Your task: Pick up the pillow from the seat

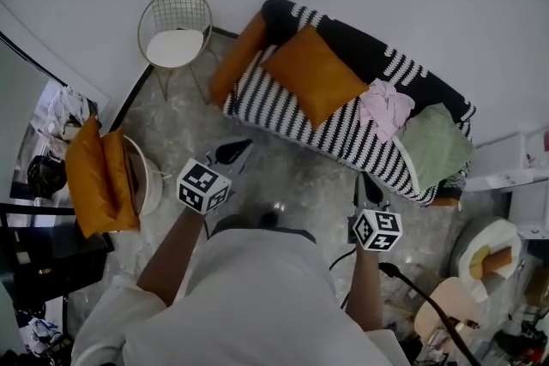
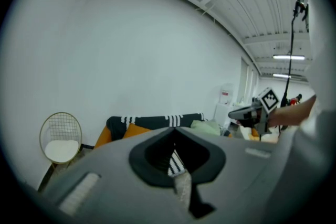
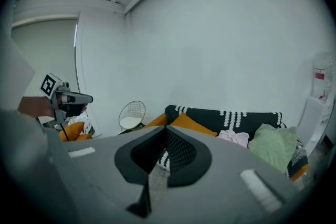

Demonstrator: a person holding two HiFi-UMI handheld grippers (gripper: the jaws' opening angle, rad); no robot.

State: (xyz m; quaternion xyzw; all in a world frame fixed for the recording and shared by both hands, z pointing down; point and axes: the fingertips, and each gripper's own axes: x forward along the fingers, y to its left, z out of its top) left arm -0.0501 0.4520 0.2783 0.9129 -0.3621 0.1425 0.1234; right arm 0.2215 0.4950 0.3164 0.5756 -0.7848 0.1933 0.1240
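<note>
An orange pillow lies on the seat of a black-and-white striped sofa; it also shows as an orange pillow in the right gripper view. A second orange cushion leans at the sofa's left arm. My left gripper is shut and holds nothing, over the floor short of the sofa's front edge. My right gripper is shut too, near the sofa's right half. In each gripper view the jaws meet with nothing between them.
A pink cloth and a green cushion lie on the sofa's right end. A wire chair with a white seat stands left of the sofa. Two orange cushions rest on a round white seat at the far left. Clutter sits at the right.
</note>
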